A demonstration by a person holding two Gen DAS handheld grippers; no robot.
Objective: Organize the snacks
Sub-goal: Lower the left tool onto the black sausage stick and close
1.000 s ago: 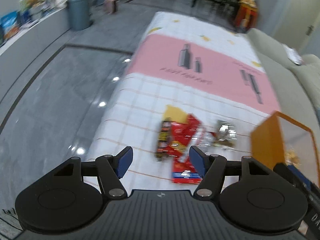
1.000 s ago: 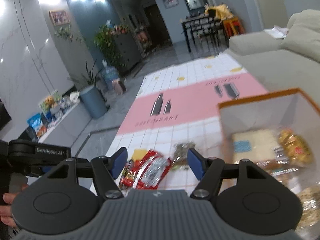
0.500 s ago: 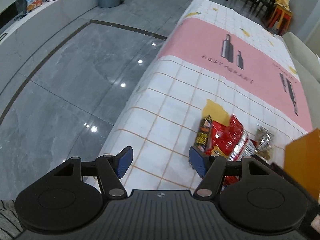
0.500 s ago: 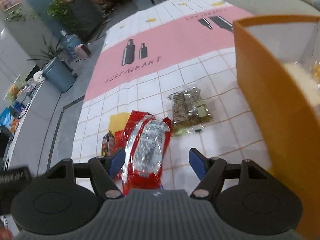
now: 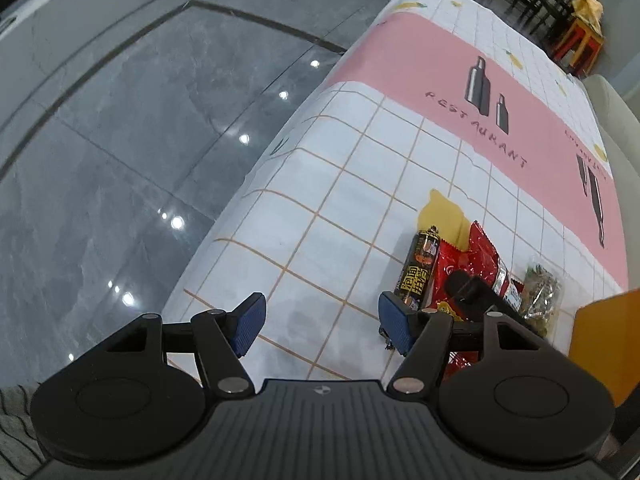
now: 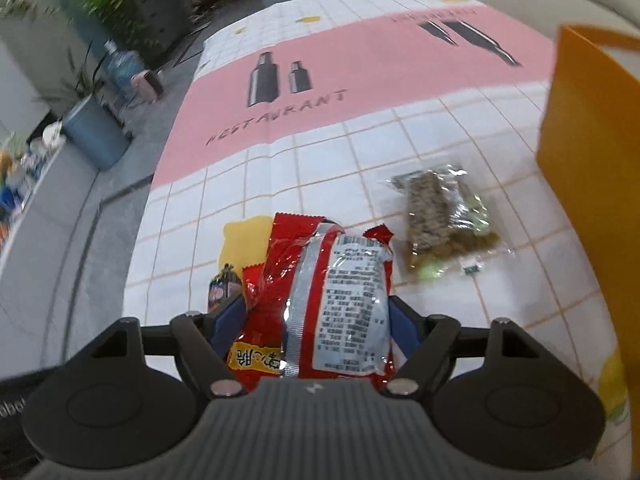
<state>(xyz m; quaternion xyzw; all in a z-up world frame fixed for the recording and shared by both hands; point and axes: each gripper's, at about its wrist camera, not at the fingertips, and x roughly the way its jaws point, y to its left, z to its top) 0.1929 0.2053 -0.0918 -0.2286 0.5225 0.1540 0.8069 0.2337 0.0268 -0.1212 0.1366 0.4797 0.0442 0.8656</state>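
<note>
Left gripper [image 5: 320, 318]: matte black ribbed housing, two round black discs, silver pivot screws, blue ribbed finger pads [image 5: 250, 316]. Right gripper [image 6: 312, 320] appears identical, though its blue pads are mostly hidden.

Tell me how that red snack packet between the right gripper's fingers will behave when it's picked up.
The red snack packet looks like glossy crinkled film, so probably slippery and floppy, sagging at its free end. It seems puffy and light. The right gripper, jaws opening, straddles it.
</note>
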